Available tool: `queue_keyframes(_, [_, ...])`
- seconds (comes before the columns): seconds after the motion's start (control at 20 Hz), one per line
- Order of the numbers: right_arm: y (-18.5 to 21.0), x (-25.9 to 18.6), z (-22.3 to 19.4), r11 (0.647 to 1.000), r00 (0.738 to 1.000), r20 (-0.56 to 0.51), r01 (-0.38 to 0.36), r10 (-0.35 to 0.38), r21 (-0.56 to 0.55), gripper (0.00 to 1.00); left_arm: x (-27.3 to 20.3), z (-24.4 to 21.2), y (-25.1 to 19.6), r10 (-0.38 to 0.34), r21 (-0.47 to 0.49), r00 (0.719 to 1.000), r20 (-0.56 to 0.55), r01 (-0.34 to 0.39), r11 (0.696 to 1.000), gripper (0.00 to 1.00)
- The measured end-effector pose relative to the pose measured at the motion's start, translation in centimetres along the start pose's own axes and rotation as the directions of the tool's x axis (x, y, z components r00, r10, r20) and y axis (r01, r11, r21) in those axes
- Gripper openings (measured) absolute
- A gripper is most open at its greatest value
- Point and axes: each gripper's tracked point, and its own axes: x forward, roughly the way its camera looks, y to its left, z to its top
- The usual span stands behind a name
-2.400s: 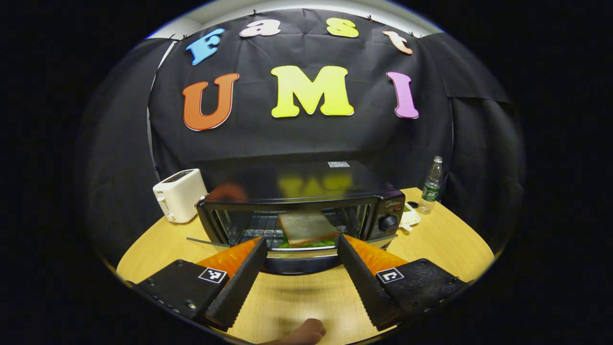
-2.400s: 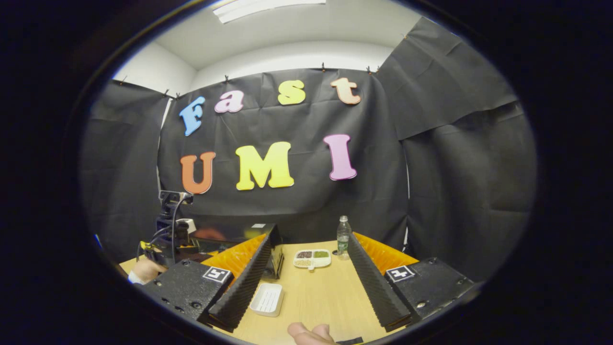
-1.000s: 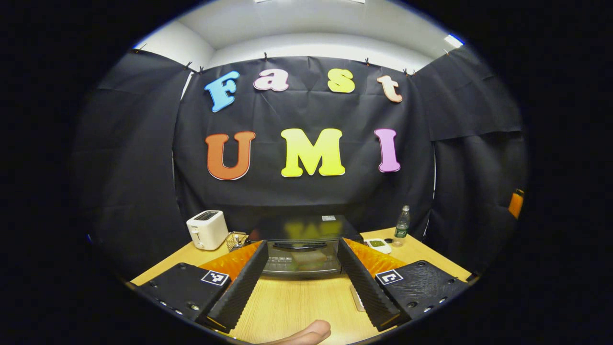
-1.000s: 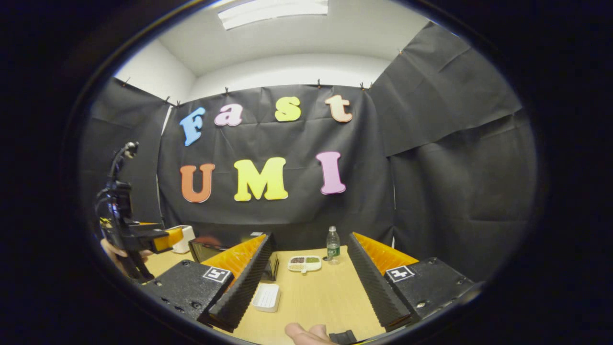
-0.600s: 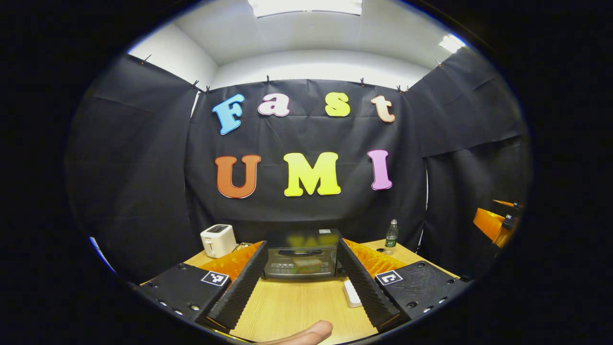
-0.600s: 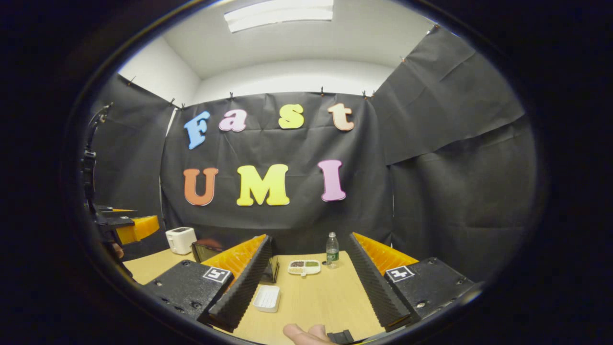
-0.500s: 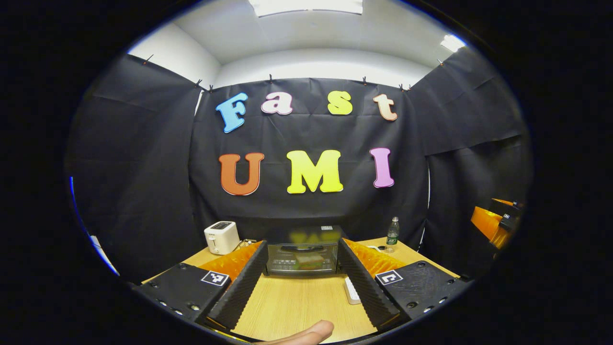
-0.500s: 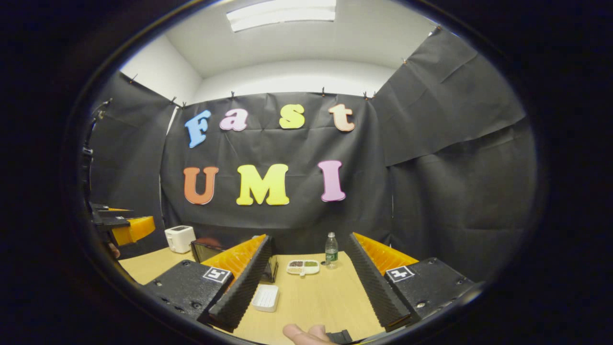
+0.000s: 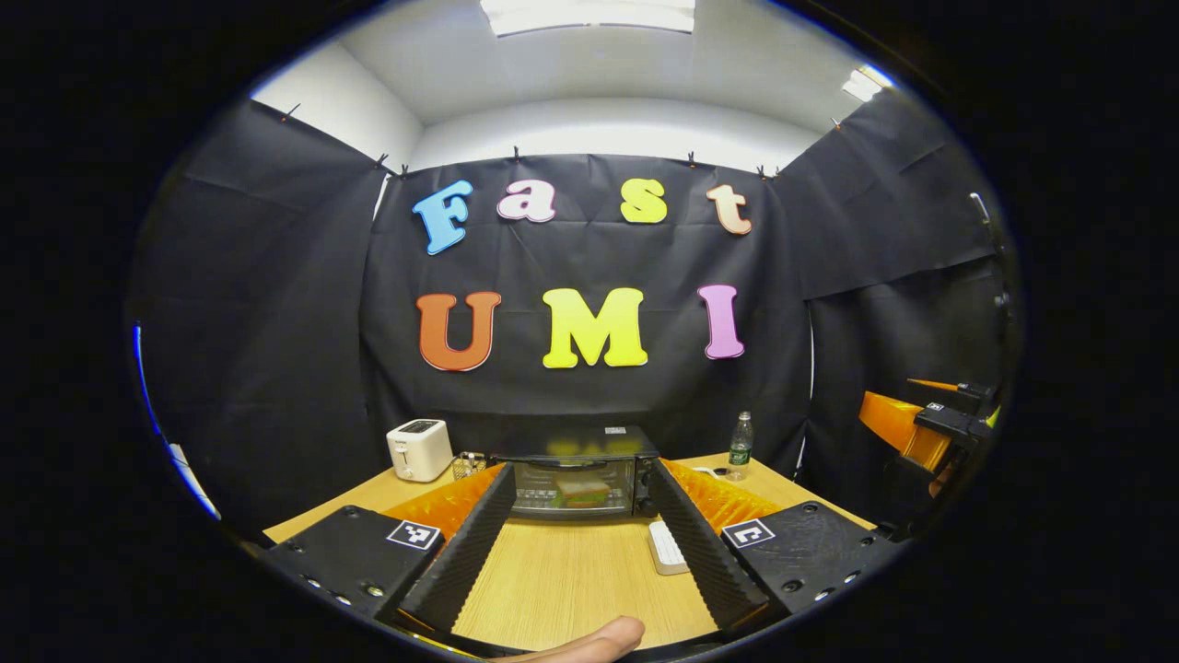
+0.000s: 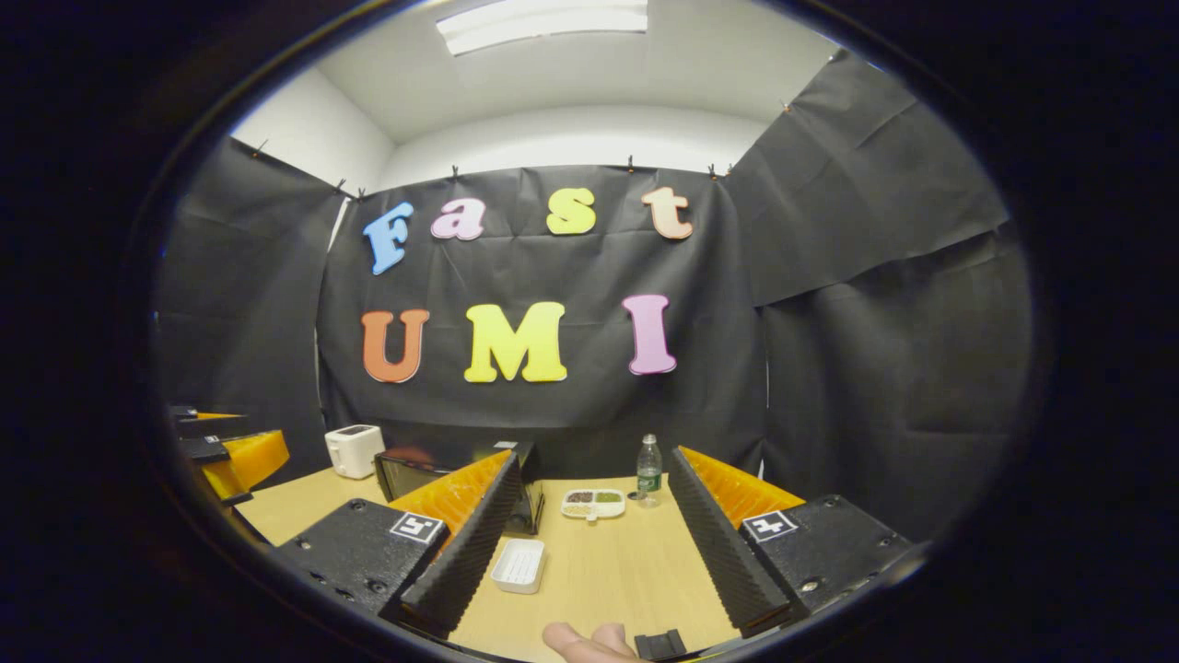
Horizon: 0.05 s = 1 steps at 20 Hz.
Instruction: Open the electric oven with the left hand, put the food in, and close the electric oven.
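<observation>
The black electric oven point(image 9: 576, 474) stands at the back of the wooden table point(image 9: 571, 580) with its glass door closed. A sandwich point(image 9: 582, 491) lies inside on the rack, seen through the glass. My left gripper point(image 9: 580, 470) is open and empty, held well back from the oven over the table. In the right gripper view the oven point(image 10: 414, 471) stands at the left. My right gripper point(image 10: 597, 458) is open and empty above the table's right half. The other gripper point(image 10: 230, 453) shows at the far left there.
A white toaster point(image 9: 419, 449) and a wire basket point(image 9: 468, 463) stand left of the oven. A small white tray point(image 10: 520, 564), a compartment dish point(image 10: 594, 503) and a water bottle point(image 10: 649, 470) sit on the right half. A thumb point(image 9: 589, 640) shows at the bottom edge.
The oven door, open 2.4 s ago, is closed now. My left gripper has drawn back and up from the oven. The right gripper has barely moved.
</observation>
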Motion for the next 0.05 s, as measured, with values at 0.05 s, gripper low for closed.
queue_keyframes(0.05, [0.2,-0.07,0.05,1.0,1.0,0.002,-0.004,0.004,0.001,1.0,-0.09,-0.21,0.12,0.005,-0.005,1.0,-0.004,-0.005,1.0,0.95])
